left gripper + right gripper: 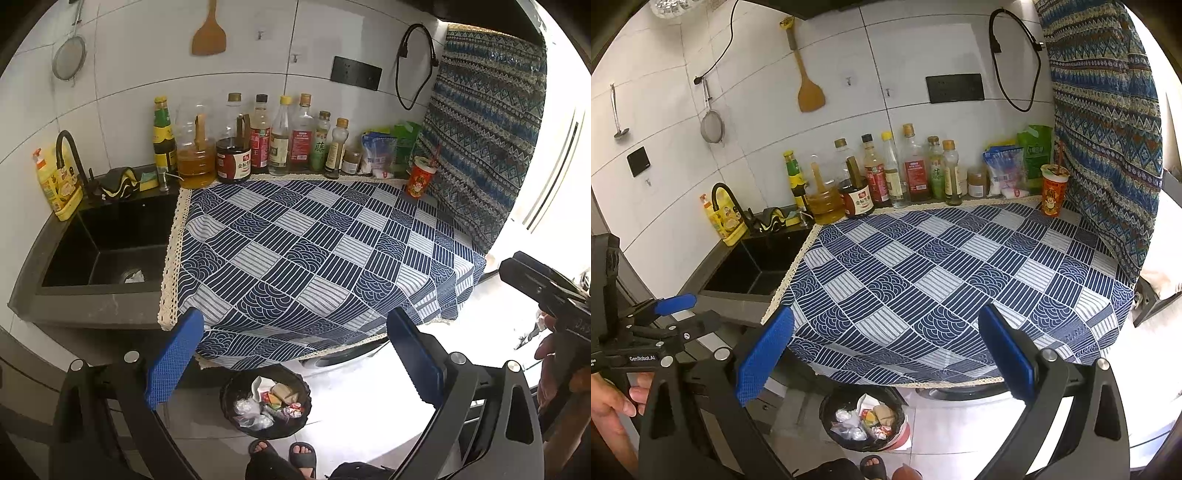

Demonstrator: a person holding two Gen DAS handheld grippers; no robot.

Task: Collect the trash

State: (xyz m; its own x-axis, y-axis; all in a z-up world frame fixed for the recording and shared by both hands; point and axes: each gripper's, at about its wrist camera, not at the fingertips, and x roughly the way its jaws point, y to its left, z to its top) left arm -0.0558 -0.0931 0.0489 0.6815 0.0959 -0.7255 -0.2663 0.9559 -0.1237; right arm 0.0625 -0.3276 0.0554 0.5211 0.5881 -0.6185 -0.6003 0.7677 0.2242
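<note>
A black trash bin stands on the floor below the counter's front edge, holding wrappers and crumpled plastic. A red paper cup with a straw stands at the far right of the blue patterned cloth. My left gripper hangs open above the bin with nothing between its blue pads. My right gripper is open too, held over the cloth's front edge. In the right wrist view the left gripper shows at the left, held by a hand.
A row of sauce and oil bottles lines the tiled wall, with packets beside them. A black sink with tap and dish soap lies left. A patterned fabric hangs at right. Sandalled feet stand near the bin.
</note>
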